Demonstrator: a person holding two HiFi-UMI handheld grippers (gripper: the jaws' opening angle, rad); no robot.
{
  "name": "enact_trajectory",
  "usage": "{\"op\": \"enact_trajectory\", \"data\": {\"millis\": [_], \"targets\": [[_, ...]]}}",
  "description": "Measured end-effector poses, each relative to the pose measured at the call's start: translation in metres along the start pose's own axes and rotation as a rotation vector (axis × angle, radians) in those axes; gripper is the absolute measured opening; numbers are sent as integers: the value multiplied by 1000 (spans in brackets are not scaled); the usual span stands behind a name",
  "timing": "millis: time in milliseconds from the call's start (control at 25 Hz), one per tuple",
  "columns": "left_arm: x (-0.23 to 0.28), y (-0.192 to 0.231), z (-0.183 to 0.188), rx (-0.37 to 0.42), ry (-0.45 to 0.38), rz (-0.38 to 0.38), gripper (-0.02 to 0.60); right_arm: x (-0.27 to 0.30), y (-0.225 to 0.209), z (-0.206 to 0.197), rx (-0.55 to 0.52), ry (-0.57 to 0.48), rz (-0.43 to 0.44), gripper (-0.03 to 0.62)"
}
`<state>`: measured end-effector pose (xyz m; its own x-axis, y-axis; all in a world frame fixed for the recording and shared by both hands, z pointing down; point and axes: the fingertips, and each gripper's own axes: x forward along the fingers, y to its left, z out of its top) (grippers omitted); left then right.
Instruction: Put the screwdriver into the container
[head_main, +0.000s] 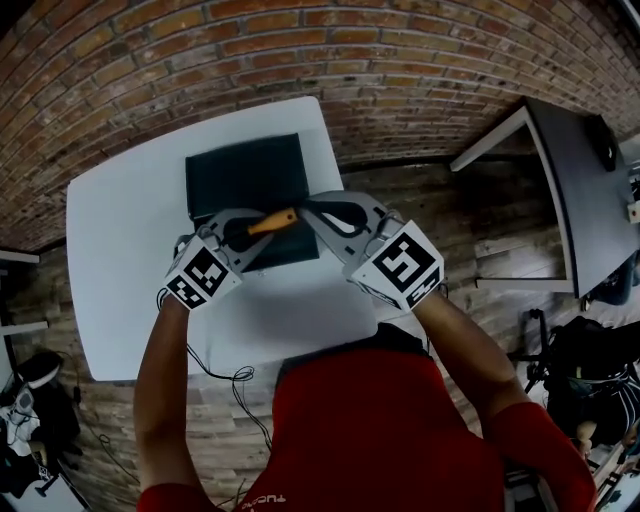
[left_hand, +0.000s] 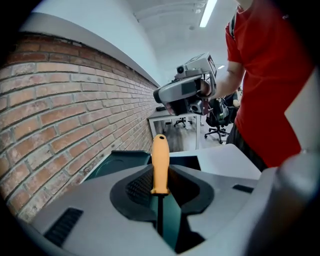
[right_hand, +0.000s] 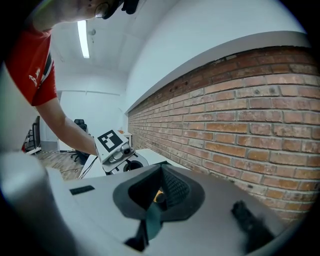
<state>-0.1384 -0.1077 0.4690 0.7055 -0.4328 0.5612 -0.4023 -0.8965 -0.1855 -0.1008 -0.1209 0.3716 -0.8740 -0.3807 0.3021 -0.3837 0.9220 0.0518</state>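
Two grippers hover over a dark container (head_main: 245, 170) on a white table (head_main: 120, 250): the left gripper (head_main: 240, 232) clamps the shaft of an orange-handled screwdriver (head_main: 272, 222), while the right gripper (head_main: 322, 214) has its jaws nearly together, holding nothing. The screwdriver lies roughly level above the container's near edge, handle toward the right gripper. Its tip is hidden behind the left jaws; whether the handle touches the right gripper is unclear.

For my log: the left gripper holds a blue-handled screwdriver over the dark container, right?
No. The screwdriver handle is orange, not blue; the left gripper view shows it. The left gripper holds it over the dark container.
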Motion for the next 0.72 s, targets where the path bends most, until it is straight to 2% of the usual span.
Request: {"op": "enact_trajectory", "data": {"millis": [440,720], "targets": [[25,-3,-32,13,119,-82,92,16,0,-30,13,78,22,31],[38,-2,-49,17,202,-102,92,16,-5,-38,24,91,24,31]]}}
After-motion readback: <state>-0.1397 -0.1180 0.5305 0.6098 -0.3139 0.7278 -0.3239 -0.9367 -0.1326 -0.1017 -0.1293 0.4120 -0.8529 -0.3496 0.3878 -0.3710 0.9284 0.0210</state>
